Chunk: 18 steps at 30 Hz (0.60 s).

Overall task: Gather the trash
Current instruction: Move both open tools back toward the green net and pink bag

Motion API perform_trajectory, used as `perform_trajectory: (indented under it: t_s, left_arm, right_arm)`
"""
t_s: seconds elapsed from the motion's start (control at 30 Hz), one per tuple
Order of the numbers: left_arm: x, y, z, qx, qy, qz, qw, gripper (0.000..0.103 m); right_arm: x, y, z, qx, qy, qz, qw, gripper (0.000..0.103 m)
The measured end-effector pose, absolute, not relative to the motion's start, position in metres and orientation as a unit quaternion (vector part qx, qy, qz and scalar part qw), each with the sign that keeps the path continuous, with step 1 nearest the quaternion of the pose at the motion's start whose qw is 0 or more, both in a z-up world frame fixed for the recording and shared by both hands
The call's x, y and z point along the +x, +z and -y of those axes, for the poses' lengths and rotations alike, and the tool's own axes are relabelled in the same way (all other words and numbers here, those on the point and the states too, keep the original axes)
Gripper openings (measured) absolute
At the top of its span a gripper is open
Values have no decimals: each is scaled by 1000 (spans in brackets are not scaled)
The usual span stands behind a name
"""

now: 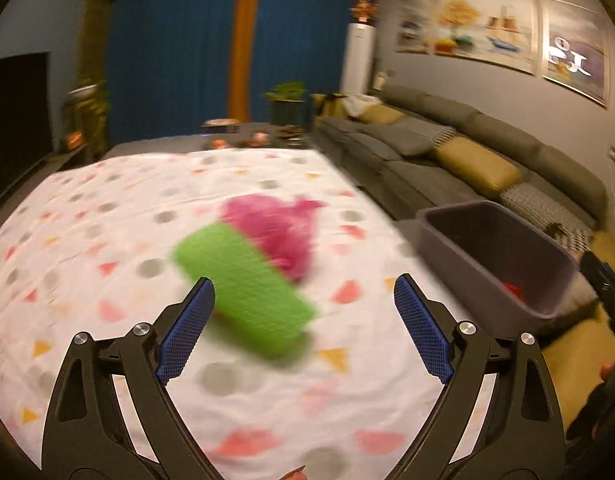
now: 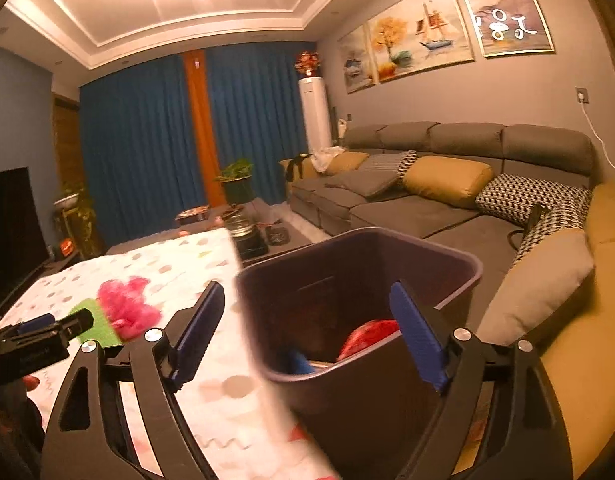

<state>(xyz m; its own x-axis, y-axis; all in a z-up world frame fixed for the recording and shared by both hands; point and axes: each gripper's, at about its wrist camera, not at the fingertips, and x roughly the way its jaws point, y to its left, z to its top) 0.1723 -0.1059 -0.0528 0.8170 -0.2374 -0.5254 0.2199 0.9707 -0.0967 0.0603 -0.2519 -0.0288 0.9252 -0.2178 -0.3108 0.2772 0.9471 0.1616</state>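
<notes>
Left wrist view shows the green sponge lying flat on the patterned tablecloth, and just behind it, touching or almost touching, the pink crumpled tuft; both are blurred, so the fine texture is hard to tell. I judge the sponge to be light, soft and a little springy, with a rough surface that does not slip; it will squeeze under the pads, so the best hold is across its short width near the middle, not at a corner. The pink tuft looks very light and loose, perhaps plastic or paper strips, and it should be pinched deep in its bulk, because a pinch at the edge may pull out only some strands. The left gripper is spread wide; the near end of the sponge lies between its blue pads, close to the left one, but no pad presses on it, so it holds nothing. In the right wrist view the right gripper is also spread wide and empty, and it hangs over the near rim of the dark bin, which stands beside the table edge. Inside the bin a red thing and a blue thing already lie.
</notes>
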Motion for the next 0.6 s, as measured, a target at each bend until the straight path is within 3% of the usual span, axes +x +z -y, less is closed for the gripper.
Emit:
perform_trajectory:
  t_s: [0.33, 0.6]
  left_arm:
    - [163, -54, 26, -46, -46, -283, 957, 89]
    - [176, -64, 29, -76, -69, -309, 946, 89]
  right_arm:
    - [79, -31, 195, 85, -66, -164, 980, 84]
    - [92, -32, 180, 70, -67, -170, 981, 84]
